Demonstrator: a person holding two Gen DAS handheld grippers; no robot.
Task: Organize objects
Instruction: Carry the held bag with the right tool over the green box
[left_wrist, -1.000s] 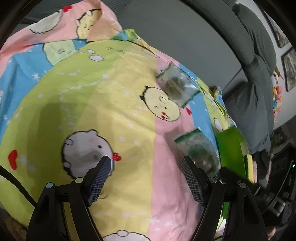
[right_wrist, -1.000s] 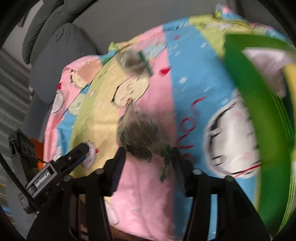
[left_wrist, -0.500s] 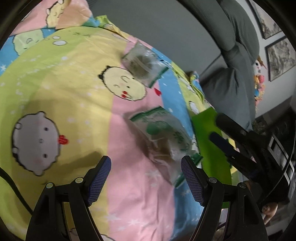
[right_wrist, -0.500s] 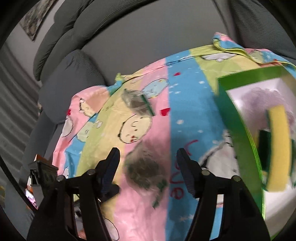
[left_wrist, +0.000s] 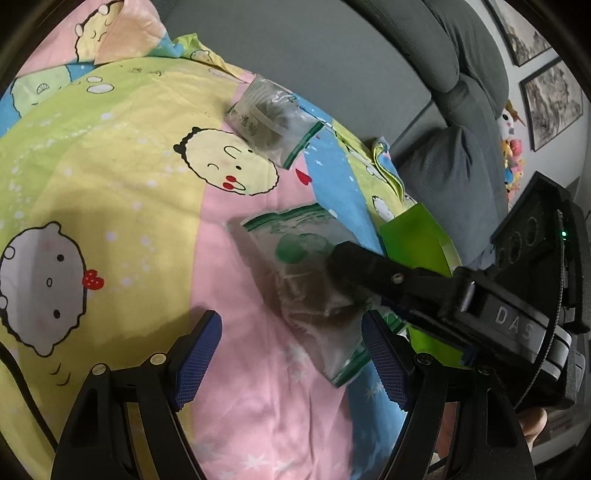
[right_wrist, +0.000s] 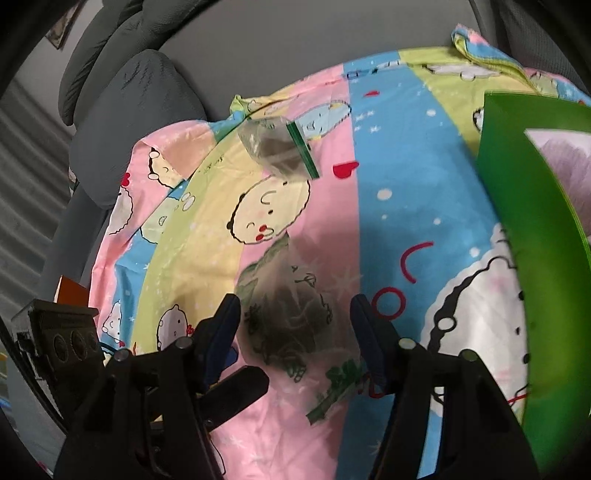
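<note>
Now, at a glance: two grippers over a cartoon-print sheet (left_wrist: 122, 155) spread on a grey sofa (left_wrist: 332, 59).

Near bag: your clear zip bag (right_wrist: 291, 317) of dark dried contents lies flat on the pink stripe, between the two fingers of your right gripper (right_wrist: 293, 328).

Right jaws: apart, one on each side of the bag; whether either finger touches the plastic you cannot tell from these views.

Left gripper (left_wrist: 291, 354): jaws apart and holding nothing, poised just short of the same bag, whose lower corner lies between its fingertips.

Far bag (left_wrist: 271, 120): a second zip bag with a green seal, lying well apart near the back edge of the sheet, above the yellow face print.

Green box (right_wrist: 532, 236): open, just to the right of the near bag; presumably your destination, though that is a judgement.

Step in hand: likely closing on the near bag to lift it.

Risk, thin grip: the plastic is slack and slippery; closing on an empty fold could let the contents swing and the bag slide out.

Risk, sheet: jaws set too low may pinch the cloth along with the bag and drag it.

Risk, crowding: both grippers share one bag, so their fingers may collide.
</note>
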